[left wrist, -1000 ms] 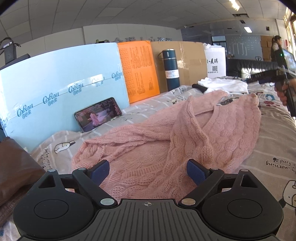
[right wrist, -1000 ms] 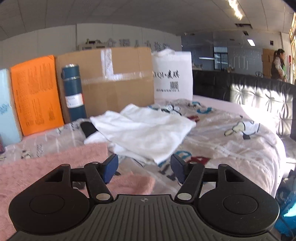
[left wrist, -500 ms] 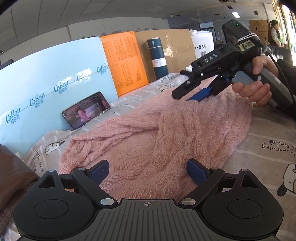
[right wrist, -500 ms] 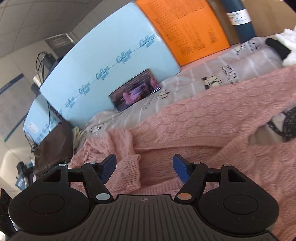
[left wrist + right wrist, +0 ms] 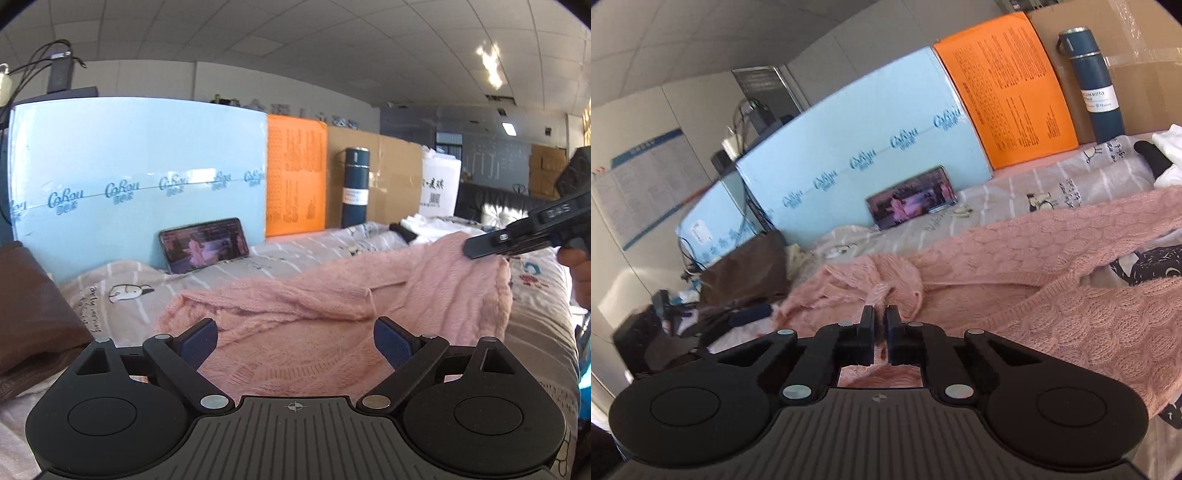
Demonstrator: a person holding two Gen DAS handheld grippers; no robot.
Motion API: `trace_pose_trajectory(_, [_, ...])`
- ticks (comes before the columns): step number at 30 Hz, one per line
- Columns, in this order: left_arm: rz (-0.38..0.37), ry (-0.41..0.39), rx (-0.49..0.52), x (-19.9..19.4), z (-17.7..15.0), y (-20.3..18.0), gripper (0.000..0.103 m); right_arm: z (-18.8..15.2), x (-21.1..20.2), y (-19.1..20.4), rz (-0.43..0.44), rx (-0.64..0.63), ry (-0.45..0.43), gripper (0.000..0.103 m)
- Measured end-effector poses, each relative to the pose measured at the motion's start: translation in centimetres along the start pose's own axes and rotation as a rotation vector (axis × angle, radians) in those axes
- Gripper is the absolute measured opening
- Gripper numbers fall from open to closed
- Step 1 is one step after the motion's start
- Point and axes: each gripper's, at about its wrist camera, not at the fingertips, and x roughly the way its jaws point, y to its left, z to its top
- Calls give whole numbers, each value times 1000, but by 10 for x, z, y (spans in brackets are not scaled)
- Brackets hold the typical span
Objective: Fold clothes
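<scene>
A pink knitted cardigan [image 5: 332,321] lies spread on the bed, its sleeve crossing the body. My left gripper [image 5: 295,339] is open and empty, hovering just above the cardigan's near edge. My right gripper [image 5: 880,320] is shut on a bunched fold of the pink cardigan [image 5: 1034,295] at its sleeve end. In the left wrist view the right gripper [image 5: 476,251] shows side-on at the far right, shut over the cardigan's far corner, held by a hand.
A patterned bedsheet [image 5: 535,332] covers the bed. A phone [image 5: 205,243] leans on a blue foam board [image 5: 140,177]. An orange board [image 5: 295,184], a blue flask [image 5: 354,186], a cardboard box and white clothes [image 5: 432,225] stand behind. A brown bag [image 5: 29,314] lies left.
My right gripper closed on the cardigan's fold; half a second ago it was open above it. The left gripper's view rose and swung, staying open over the cardigan.
</scene>
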Motion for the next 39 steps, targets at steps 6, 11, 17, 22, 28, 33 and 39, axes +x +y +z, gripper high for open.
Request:
trace_pose_trajectory(6, [-28, 11, 66, 1, 0, -10, 94, -10, -2, 15, -17, -26, 12, 6])
trace_pose_trajectory(11, [-58, 31, 137, 2, -4, -23, 101, -27, 16, 1, -187, -65, 55, 6])
trace_pose_trajectory(17, [-21, 112, 172, 13, -7, -29, 101, -38, 25, -8, -290, -158, 60, 6])
trace_pose_trajectory(22, [-27, 152, 176, 17, -8, -28, 101, -42, 40, -22, -365, -168, 104, 34])
trace_pose_trajectory(28, [95, -2, 86, 5, 19, -2, 101, -4, 49, -18, -280, -122, -32, 52])
trace_pose_trajectory(33, [277, 52, 139, 44, 43, 21, 101, 13, 107, -26, -240, -50, 74, 50])
trace_pose_trajectory(39, [290, 229, 165, 104, 29, 52, 101, 3, 154, -32, -236, -3, 206, 18])
